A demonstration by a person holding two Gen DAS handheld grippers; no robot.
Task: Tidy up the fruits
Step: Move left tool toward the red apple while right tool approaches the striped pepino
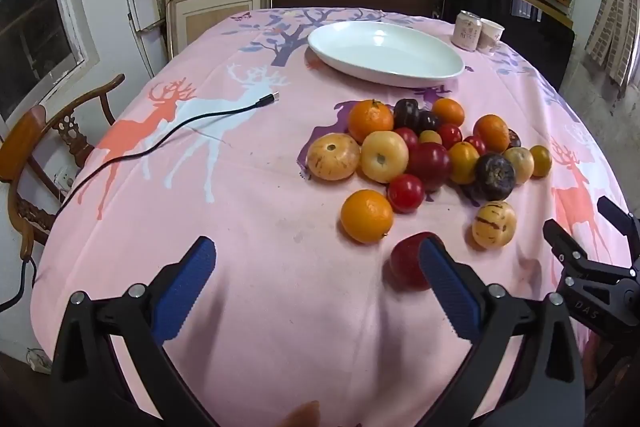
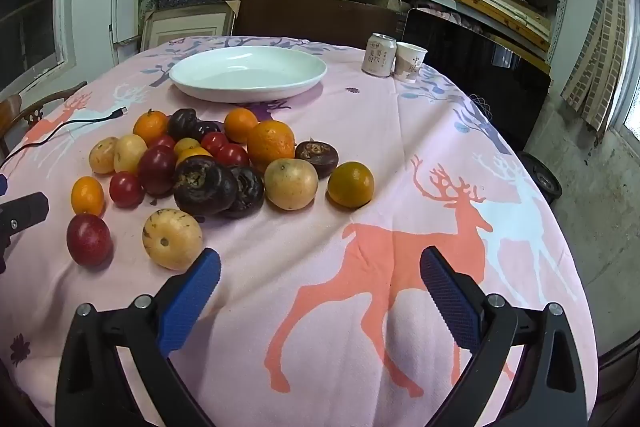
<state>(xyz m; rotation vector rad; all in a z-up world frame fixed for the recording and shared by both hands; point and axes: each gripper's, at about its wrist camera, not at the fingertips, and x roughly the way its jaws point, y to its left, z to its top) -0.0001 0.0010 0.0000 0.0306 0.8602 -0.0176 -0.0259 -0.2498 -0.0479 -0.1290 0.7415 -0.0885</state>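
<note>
**Fruit pile on the deer tablecloth, both grippers wide open**

Storage shelves stacked with flat boxes fill the back wall, and up front sits a round table under a pink tablecloth (image 2: 400, 155) printed with deer and trees. Most of the fruit pile (image 2: 224, 163) is bunched mid-table: oranges, small red ones, yellowish round ones and some dark purple ones (no idea what those are). 1 dark red fruit (image 1: 404, 263) lies apart at the near edge of the pile, just beside a speckled yellow fruit (image 2: 172, 239).

Behind the pile is an oval white dish (image 1: 384, 53) with nothing in it. Off to its right stand a drink can (image 2: 379, 54) and a paper cup (image 2: 410, 62), touching. A black cable (image 1: 168, 137) trails across the left side.

Left gripper (image 1: 316, 259) hangs over bare cloth, jaws spread wide, holding nothing; its right finger overlaps the dark red fruit in view. Right gripper (image 2: 320, 271) is also released, over the orange deer print.
</note>
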